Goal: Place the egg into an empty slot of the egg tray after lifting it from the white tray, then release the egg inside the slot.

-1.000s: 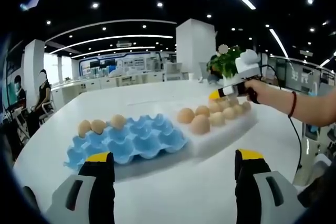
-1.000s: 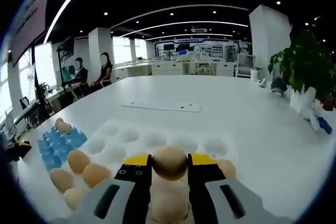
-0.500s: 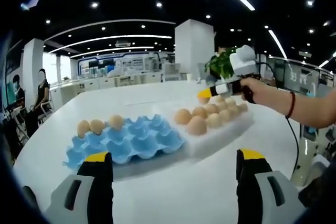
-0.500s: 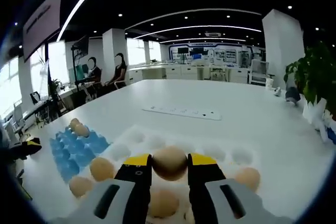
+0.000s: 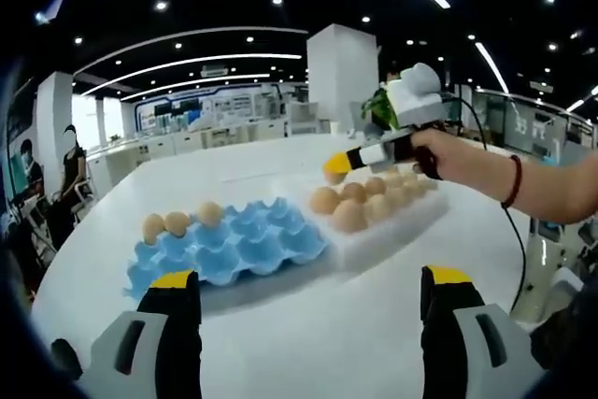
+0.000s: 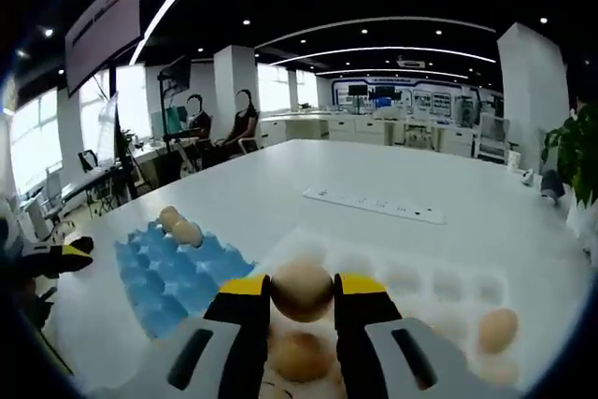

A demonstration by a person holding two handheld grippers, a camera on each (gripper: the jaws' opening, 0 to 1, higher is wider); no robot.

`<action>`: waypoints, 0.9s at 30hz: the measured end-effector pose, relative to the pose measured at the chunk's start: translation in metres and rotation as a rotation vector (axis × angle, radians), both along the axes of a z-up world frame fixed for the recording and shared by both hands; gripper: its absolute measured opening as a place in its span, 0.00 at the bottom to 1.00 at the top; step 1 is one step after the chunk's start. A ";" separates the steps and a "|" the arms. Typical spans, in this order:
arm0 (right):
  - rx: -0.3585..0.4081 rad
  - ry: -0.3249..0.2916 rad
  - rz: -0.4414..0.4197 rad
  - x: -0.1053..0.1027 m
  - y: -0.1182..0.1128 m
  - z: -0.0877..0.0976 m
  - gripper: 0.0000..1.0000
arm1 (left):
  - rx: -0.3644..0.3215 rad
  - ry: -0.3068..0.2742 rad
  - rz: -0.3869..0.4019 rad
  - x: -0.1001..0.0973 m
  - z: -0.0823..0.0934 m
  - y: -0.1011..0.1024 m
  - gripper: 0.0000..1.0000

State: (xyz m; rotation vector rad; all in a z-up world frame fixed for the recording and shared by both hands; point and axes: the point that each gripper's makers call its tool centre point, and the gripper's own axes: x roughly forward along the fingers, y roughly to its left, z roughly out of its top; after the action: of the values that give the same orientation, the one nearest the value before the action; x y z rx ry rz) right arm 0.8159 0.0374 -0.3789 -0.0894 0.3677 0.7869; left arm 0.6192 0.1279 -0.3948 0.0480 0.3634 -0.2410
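Right gripper view: egg point(image 6: 301, 291) clamped between right tool point(image 6: 302, 298) jaws.

Left view low over table; right view close above trays (both shared) point(image 5: 234, 245)

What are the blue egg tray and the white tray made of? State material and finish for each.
The blue egg tray looks like moulded paper pulp or thin plastic: matte, with soft peaked dividers between cups; which one is unclear. The white tray looks like foam or moulded plastic: a thick matte slab with rounded shallow cups and no glare. Both are judged by look only.
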 end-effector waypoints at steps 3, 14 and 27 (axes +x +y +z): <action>-0.006 -0.011 0.027 -0.005 0.011 0.002 0.28 | 0.008 0.016 0.001 -0.001 -0.003 0.001 1.00; 0.022 0.009 0.096 -0.014 0.048 0.004 0.28 | 0.015 0.037 0.024 -0.001 -0.007 0.009 1.00; 0.021 0.025 0.159 -0.021 0.099 0.002 0.28 | 0.013 0.027 0.036 -0.005 -0.005 0.013 1.00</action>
State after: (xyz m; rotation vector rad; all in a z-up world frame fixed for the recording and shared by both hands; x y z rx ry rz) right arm 0.7946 0.1364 -0.3771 -0.0902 0.3796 0.9497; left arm 0.6143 0.1413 -0.4000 0.0514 0.3927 -0.2040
